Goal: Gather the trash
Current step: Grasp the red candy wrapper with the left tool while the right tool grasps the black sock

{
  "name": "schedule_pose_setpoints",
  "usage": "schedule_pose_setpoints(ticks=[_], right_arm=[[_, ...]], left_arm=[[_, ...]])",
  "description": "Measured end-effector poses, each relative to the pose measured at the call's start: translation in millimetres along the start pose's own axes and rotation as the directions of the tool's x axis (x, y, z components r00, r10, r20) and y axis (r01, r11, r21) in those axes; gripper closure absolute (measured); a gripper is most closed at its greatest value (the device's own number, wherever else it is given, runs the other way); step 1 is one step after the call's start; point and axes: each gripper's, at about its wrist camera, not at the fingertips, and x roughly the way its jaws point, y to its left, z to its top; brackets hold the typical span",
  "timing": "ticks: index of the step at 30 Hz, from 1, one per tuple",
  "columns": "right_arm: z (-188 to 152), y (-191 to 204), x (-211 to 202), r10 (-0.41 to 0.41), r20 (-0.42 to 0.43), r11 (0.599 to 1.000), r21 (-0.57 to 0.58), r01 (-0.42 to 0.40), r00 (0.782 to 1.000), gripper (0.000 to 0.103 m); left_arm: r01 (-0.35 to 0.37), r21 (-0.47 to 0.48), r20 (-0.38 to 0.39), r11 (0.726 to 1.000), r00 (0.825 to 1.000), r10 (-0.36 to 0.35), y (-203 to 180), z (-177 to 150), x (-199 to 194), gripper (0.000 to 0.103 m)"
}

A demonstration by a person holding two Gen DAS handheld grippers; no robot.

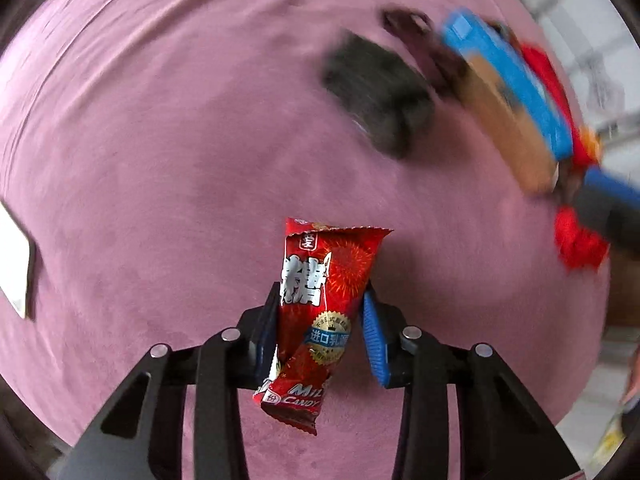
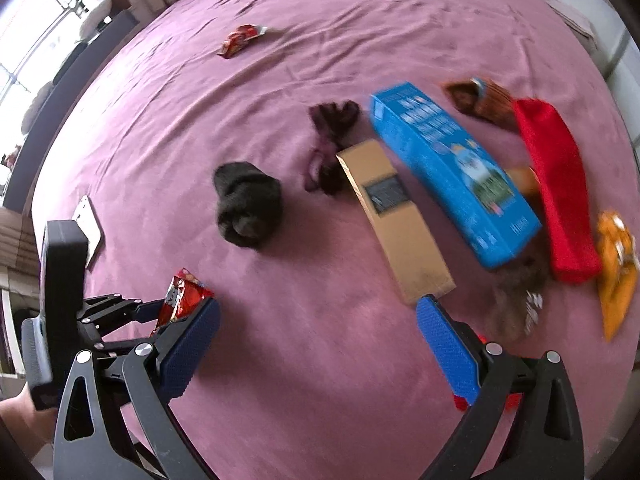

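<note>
Red candy wrapper (image 1: 316, 320) sits clamped in the left gripper (image 1: 320, 320), lifted off the pink bedspread (image 2: 320, 40); the right gripper (image 2: 320, 344) hangs spread apart, holding nothing. Another wrapper (image 2: 240, 38) far off and an orange bag (image 2: 616, 272) remain, so collecting looks barely begun.

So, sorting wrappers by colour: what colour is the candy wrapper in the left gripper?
Red candy wrapper, white lettering, clearest in the left wrist view.
</note>
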Motion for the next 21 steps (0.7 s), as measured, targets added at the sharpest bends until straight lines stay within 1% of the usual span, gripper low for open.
schedule_pose_setpoints(ticks=[1, 3, 7, 8, 10, 11, 12, 14, 18, 19, 21], right_arm=[[6.8, 5.1, 4.3, 0.006, -0.001, 1.000, -0.014, -0.006, 1.000, 0.009], [15.8, 12.1, 10.4, 0.019, -0.003, 0.999, -0.029, -0.019, 1.000, 0.009], [40.9, 26.4, 30.4, 0.021, -0.013, 0.998, -0.052, -0.022, 1.000, 0.009], [46.8, 28.4, 35.5, 0.031, -0.016, 0.998, -0.046, -0.032, 0.999, 0.009], [57.4, 31.6, 47.1, 0.044, -0.030, 0.998, -0.035, -0.045, 0.999, 0.010], [61.8, 32.8, 52.5, 0.055, -0.041, 0.998, -0.026, -0.056, 0.998, 0.011], [65.3, 33.8, 57.3, 0.067, -0.052, 0.998, -0.018, -0.068, 0.996, 0.012], [69.9, 36.0, 67.2, 0.091, -0.078, 0.996, -0.002, -0.091, 0.993, 0.017], [71.3, 34.6, 84.8, 0.099, -0.136, 0.995, 0.032, -0.095, 0.986, 0.043], [69.9, 31.1, 87.1, 0.117, -0.150, 0.992, 0.052, -0.111, 0.982, 0.051], [66.7, 27.2, 82.7, 0.138, -0.146, 0.989, 0.076, -0.128, 0.980, 0.052]], left_arm=[[0.020, -0.063, 0.013, 0.998, 1.000, -0.019, 12.6, 5.8, -4.1, 0.065], [0.048, -0.137, 0.034, 0.989, 0.998, -0.044, 30.6, 13.2, -9.3, 0.065], [0.048, -0.199, 0.067, 0.979, 0.997, -0.035, 53.6, 26.4, -16.5, 0.065], [0.048, -0.206, 0.073, 0.977, 0.997, -0.034, 52.7, 20.6, -18.9, 0.065], [0.047, -0.218, 0.078, 0.975, 0.996, -0.031, 58.5, 23.5, -20.2, 0.065], [0.046, -0.221, 0.079, 0.974, 0.996, -0.029, 50.1, 11.2, -21.3, 0.065], [0.045, -0.225, 0.080, 0.973, 0.996, -0.028, 51.7, 11.5, -20.5, 0.065], [0.045, -0.230, 0.080, 0.972, 0.996, -0.027, 54.0, 8.9, -23.8, 0.065], [0.045, -0.249, 0.075, 0.968, 0.997, -0.027, 51.3, 13.6, -19.9, 0.065], [0.044, -0.251, 0.072, 0.967, 0.997, -0.027, 47.6, 15.6, -18.3, 0.065], [0.046, -0.251, 0.071, 0.967, 0.997, -0.029, 50.0, 14.0, -21.4, 0.065]])
